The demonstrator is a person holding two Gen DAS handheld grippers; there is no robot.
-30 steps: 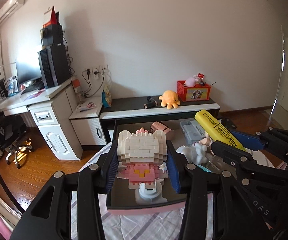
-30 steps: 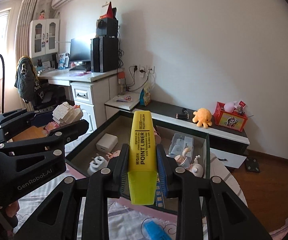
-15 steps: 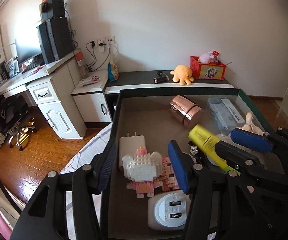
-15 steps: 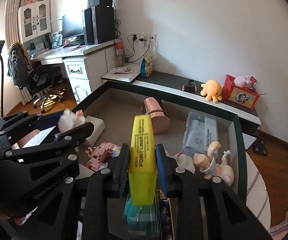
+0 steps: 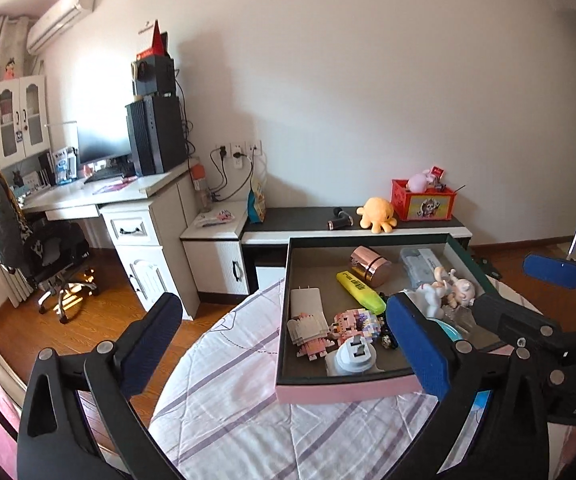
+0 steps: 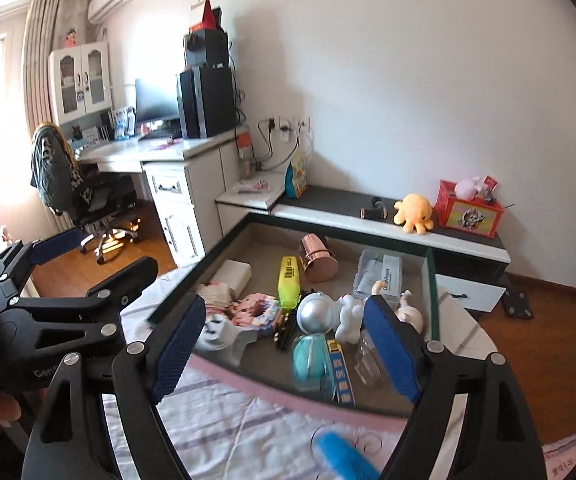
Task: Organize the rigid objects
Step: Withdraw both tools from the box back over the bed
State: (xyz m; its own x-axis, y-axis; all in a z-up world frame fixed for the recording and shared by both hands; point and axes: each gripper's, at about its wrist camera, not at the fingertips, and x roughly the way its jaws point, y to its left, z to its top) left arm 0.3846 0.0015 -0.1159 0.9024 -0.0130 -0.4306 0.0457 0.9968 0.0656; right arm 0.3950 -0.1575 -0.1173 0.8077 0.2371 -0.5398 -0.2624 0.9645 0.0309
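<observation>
A pink-edged tray (image 5: pixel 344 391) (image 6: pixel 288 398) sits on the round table with a striped cloth. In it lie the white-and-pink brick figure (image 5: pixel 308 334) (image 6: pixel 247 308) on its side, the yellow highlighter (image 5: pixel 360 292) (image 6: pixel 289 282), a white charger (image 5: pixel 307 300), a copper can (image 5: pixel 370 265) (image 6: pixel 318 258), a clear case (image 6: pixel 378 274), a silver-helmet astronaut figure (image 6: pixel 328 312) and a doll (image 5: pixel 454 288). My left gripper (image 5: pixel 288 344) is open and empty, pulled back above the tray's near left. My right gripper (image 6: pixel 283 344) is open and empty above the tray's near edge.
A blue object (image 6: pixel 344 456) lies on the cloth in front of the tray. A white desk (image 5: pixel 127 204) with a chair (image 5: pixel 43 256) stands at the left. A low dark cabinet (image 5: pixel 352 228) with an orange plush (image 5: pixel 378 214) and a red box (image 5: pixel 424 200) runs along the wall.
Both grippers have opened and drawn back from the tray. The brick figure and the yellow highlighter, held a second ago, now lie in the tray.
</observation>
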